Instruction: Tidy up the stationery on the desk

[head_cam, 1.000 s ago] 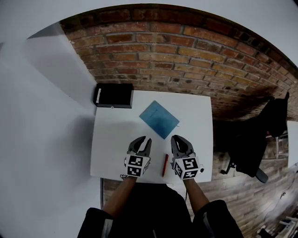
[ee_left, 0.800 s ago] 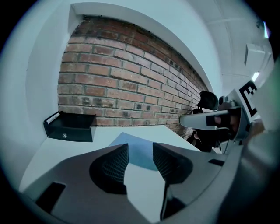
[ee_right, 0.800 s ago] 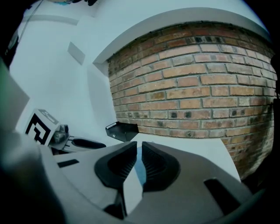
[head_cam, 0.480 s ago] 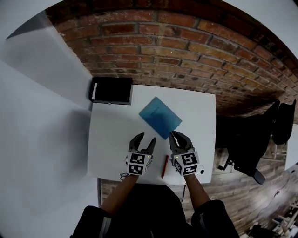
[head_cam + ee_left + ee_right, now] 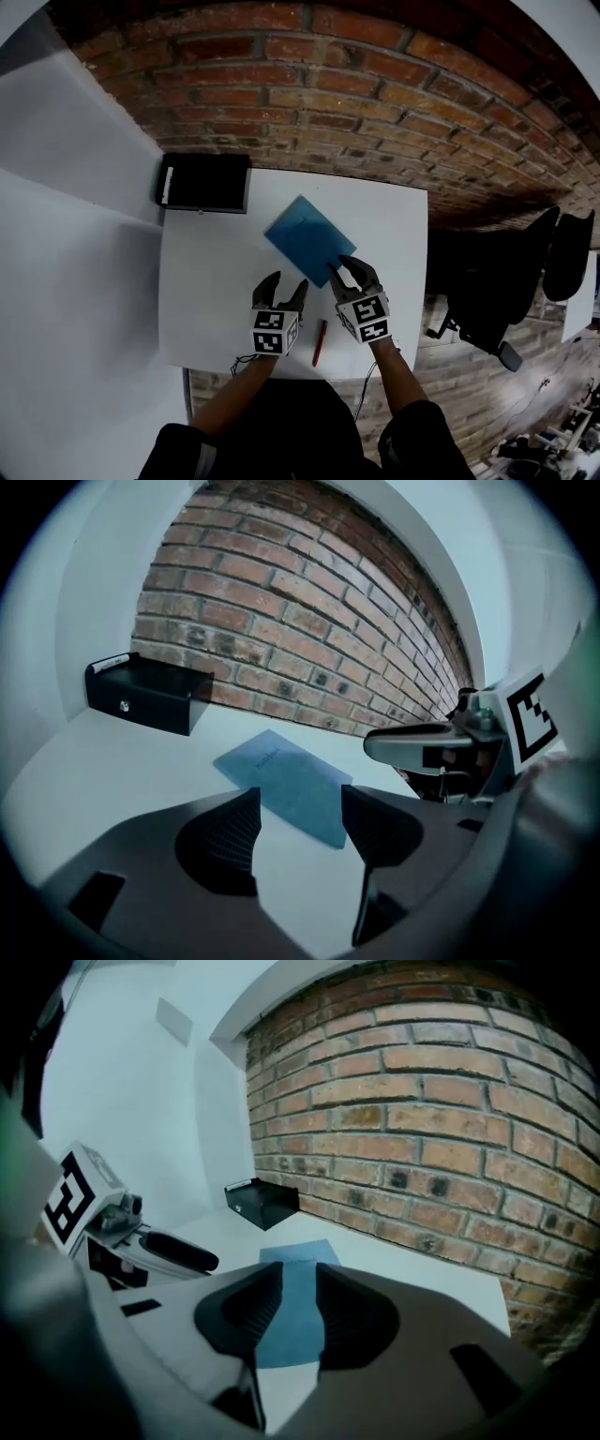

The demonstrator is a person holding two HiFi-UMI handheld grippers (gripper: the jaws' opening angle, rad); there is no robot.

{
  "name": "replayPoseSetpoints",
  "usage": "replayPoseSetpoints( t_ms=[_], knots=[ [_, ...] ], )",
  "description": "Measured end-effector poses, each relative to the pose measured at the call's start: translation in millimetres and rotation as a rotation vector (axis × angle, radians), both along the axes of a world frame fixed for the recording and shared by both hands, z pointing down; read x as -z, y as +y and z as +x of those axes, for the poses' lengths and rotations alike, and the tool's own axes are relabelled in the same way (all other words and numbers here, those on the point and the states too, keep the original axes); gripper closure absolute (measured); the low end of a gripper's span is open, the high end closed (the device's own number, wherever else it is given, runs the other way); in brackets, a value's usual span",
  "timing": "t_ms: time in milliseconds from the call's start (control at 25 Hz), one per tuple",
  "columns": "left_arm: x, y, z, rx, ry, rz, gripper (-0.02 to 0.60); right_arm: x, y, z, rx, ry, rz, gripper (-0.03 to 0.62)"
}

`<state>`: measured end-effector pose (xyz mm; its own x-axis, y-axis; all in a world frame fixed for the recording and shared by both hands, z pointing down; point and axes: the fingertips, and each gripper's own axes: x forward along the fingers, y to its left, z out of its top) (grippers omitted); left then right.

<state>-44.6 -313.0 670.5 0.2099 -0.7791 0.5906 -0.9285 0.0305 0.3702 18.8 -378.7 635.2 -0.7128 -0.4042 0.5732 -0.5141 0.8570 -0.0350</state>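
L gripper (image 5: 286, 281) (image 5: 300, 822): jaws wide apart, have just been opening, nothing betw. them, only bare desk (image 5: 211, 281) below. It points fwd and down, tips just beside the near left edge of the notebook (image 5: 302, 236) (image 5: 286, 785), not on it

R gripper (image 5: 350, 266) (image 5: 298, 1302): jaws apart w/ a narrower gap, also just been opening, gripping nothing. In head view its tips sit over the notebook's near corner; in R gripper view the blue cover (image 5: 298, 1265) shows thru the gap. Can't tell if the tips touch it

Pen (image 5: 319, 342), red, lies on the desk betw. the two grippers, nearer the person, close to the front edge, apart from the notebook

Notebook is blue, closed, flat, turned at an angle, about mid-desk

Black box (image 5: 203, 183) (image 5: 150, 694) (image 5: 262, 1202) at the desk's far left corner by the brick wall (image 5: 375, 112), well apart from the notebook. Black chair (image 5: 497, 281) off to the desk's right
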Motion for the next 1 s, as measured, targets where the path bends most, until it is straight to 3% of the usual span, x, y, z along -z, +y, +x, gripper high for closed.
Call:
replayPoseSetpoints(
  t_ms=[360, 560, 1000],
  knots=[
    [-30.2, -17.0, -2.1, 0.101, 0.089, -0.083, 0.299, -41.0, -36.2, -12.1, 0.134, 0.087, -0.06, 0.476],
    [-42.1, -26.6, 0.5, 0.105, 0.102, -0.127, 0.299, -59.2, -56.7, -18.6, 0.194, 0.114, -0.097, 0.467],
    [-60.7, -39.7, 11.2, 0.122, 0.108, -0.177, 0.299, -91.1, -90.8, -21.5, 0.208, 0.131, -0.189, 0.465]
  ],
)
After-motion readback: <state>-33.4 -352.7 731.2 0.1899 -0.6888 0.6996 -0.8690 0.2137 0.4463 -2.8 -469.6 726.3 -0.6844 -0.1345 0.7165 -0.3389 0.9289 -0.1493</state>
